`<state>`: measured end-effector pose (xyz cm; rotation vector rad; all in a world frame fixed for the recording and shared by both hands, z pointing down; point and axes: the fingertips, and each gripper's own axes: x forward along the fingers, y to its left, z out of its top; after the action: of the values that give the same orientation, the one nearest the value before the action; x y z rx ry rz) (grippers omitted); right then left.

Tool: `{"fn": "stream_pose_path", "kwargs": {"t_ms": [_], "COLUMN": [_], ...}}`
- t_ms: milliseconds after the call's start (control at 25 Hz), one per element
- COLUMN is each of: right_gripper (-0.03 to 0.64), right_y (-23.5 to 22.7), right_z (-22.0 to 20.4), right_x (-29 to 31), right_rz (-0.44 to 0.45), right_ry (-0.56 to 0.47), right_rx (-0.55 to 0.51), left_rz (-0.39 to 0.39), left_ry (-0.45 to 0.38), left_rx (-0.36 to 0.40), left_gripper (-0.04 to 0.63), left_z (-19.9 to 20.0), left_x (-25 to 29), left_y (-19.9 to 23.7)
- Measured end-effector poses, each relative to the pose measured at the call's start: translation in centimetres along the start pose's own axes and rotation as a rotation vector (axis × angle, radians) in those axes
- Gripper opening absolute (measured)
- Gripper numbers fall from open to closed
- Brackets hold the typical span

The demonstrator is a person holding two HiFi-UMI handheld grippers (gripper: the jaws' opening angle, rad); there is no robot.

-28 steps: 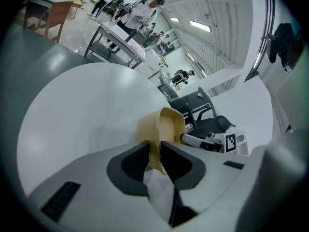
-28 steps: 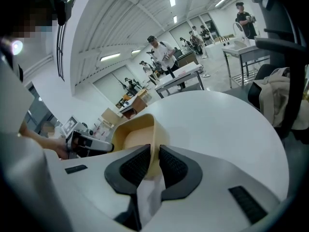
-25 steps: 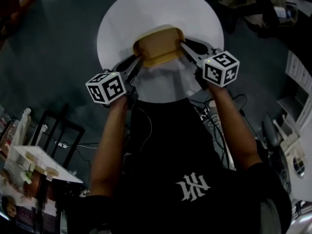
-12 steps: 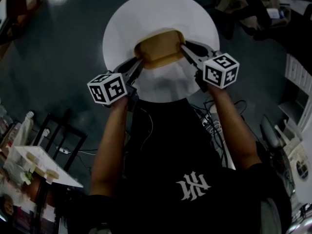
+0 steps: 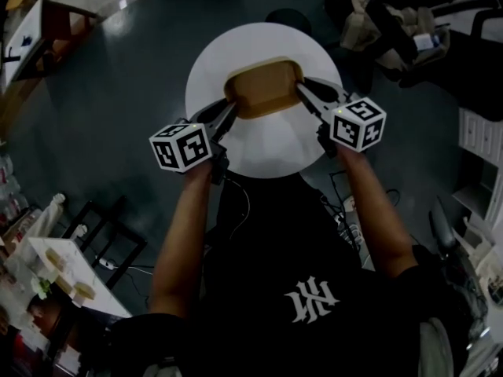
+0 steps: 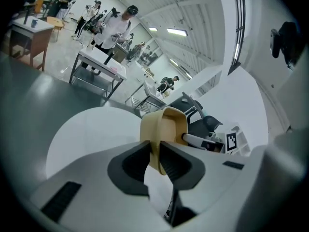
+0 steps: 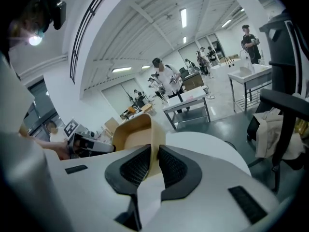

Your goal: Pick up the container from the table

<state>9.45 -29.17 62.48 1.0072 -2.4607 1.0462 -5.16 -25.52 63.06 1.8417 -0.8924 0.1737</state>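
A tan, rounded rectangular container (image 5: 265, 87) hangs in the air above the round white table (image 5: 271, 151), held from both short ends. My left gripper (image 5: 229, 111) is shut on its left wall, and my right gripper (image 5: 303, 92) is shut on its right wall. In the left gripper view the dark pads (image 6: 171, 161) pinch the container's rim (image 6: 166, 124), with the table (image 6: 87, 129) below. In the right gripper view the ribbed pads (image 7: 171, 166) clamp the opposite wall (image 7: 133, 134), and the left gripper (image 7: 89, 144) shows beyond it.
Chairs with bags and clothes (image 5: 385, 30) stand at the upper right of the table. Cables (image 5: 346, 203) lie on the dark floor by my feet. A small cluttered table (image 5: 55, 265) is at the lower left. Metal tables and people (image 6: 99, 64) are far off.
Both grippers have risen together with the container between them. The table top now looks smaller and farther below the container.
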Motion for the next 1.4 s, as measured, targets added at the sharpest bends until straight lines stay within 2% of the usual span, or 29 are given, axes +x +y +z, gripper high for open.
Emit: {"fn": "stream_pose_path", "kwargs": {"t_ms": [640, 1120, 1400], "right_gripper": [0.077, 0.077, 0.077], "right_y": [8.9, 16.1, 18.8], "right_z": [12.8, 19.6, 21.2], "right_x": [-5.9, -11.4, -15.2], "right_rz": [0.045, 0.06, 0.054], "right_ry": [-0.258, -0.461, -0.539], "right_rx": [-0.191, -0.347, -0.397], "left_rz": [-0.064, -0.133, -0.174], "left_ry": [-0.221, -0.354, -0.403], "left_rx": [0.211, 0.443, 0.566], "left_gripper": [0.064, 0.061, 0.061], "left_z": [10.1, 15.1, 15.9], "left_x": [-7.8, -14.2, -16.6], "left_y": [-9.7, -17.3, -21.6]}}
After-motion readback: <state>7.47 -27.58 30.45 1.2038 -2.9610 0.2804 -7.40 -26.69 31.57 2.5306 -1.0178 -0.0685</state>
